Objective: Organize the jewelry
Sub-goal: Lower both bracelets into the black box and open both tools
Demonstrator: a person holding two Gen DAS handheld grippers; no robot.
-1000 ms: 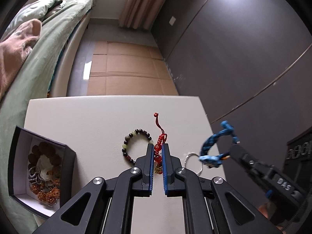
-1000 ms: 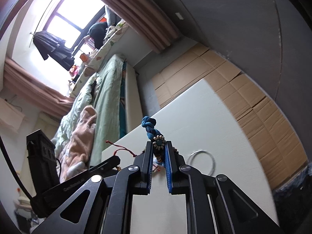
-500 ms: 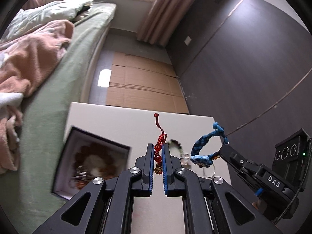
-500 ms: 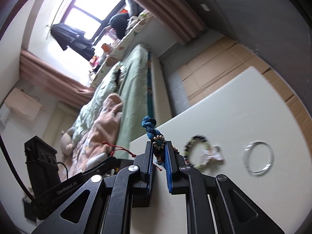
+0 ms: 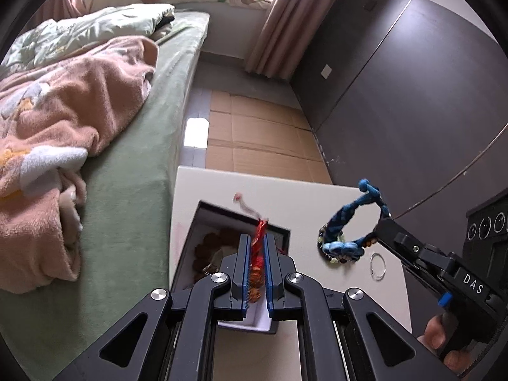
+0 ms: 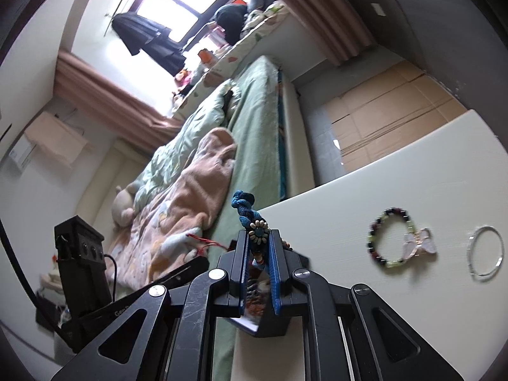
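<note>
From the left wrist view, the black jewelry box (image 5: pixel 203 219) with its white lining sits on the white table (image 5: pixel 304 200), by the edge nearest the green bed (image 5: pixel 136 158). The left gripper (image 5: pixel 257 247) hangs right over the box, its blue-padded fingers clamped on a red knotted charm (image 5: pixel 258 244) whose cord tail blurs above the box's far wall. Inside the box, brown bead clusters (image 5: pixel 209 244) show, a detail the right wrist view mostly hides behind its own fingers. Right of the box, the right gripper (image 5: pixel 377 238) pinches a blue braided bracelet (image 5: pixel 349 222), looped in the air; its body reads "DAS" in white letters. A thin silver ring (image 5: pixel 377 265) lies on the table further right of the box.

The right wrist view adds what the left misses: the bracelet's flower-shaped bead ornament (image 6: pixel 257 230) squeezed between the closed fingers, and, well right of the box (image 6: pixel 254 320) on the table, a dark and pale green bead bracelet (image 6: pixel 390 238) touching a white butterfly clip (image 6: pixel 419 244), then the silver bangle (image 6: pixel 485 250). A pink fleecy blanket (image 6: pixel 190 197) lies rumpled on the bed
</note>
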